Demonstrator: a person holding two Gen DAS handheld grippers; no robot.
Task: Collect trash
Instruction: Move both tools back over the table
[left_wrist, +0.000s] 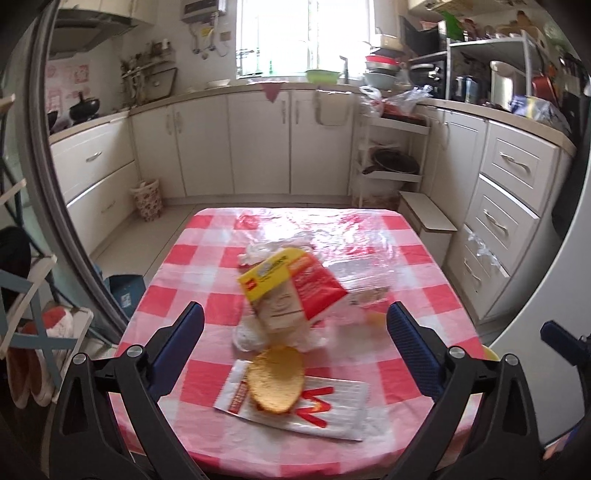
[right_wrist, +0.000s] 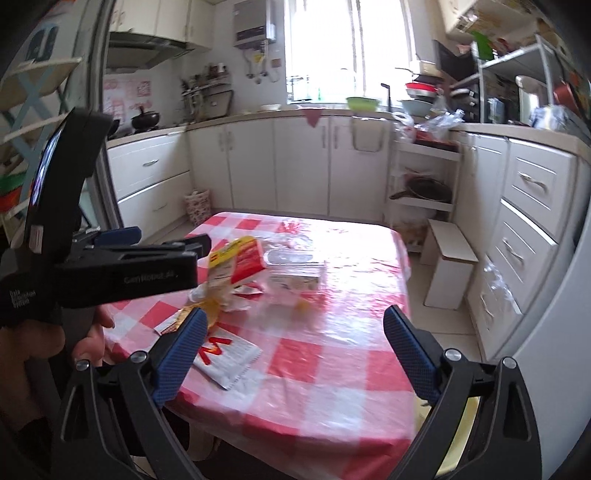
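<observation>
The left gripper (left_wrist: 295, 314) has its fingers (left_wrist: 177, 350) spread wide with nothing between the pads; the trash lies on the worktop (left_wrist: 207, 258) beyond and between them, untouched. The red and yellow carton (left_wrist: 291, 284) sits tilted just past the fingertips, resting on crumpled clear plastic (left_wrist: 258, 251). Nearer, between the two fingers, a round golden patty (left_wrist: 275, 380) lies on a white paper wrapper (left_wrist: 332, 413) printed with a red M.

The right gripper (right_wrist: 295, 314) is also spread apart and empty, over the worktop's near right part, with the trash well off to its left. From that view the left gripper's black body covers part of the carton and the patty, and the right gripper's left finger (right_wrist: 181, 350) cuts off the wrapper's edge. A pale box (right_wrist: 295, 277) behind the carton is blurred and glare-washed; its print cannot be read. A small yellow scrap (right_wrist: 303, 304) lies near it, its kind unclear. The red-and-white check cloth is under shiny film.
</observation>
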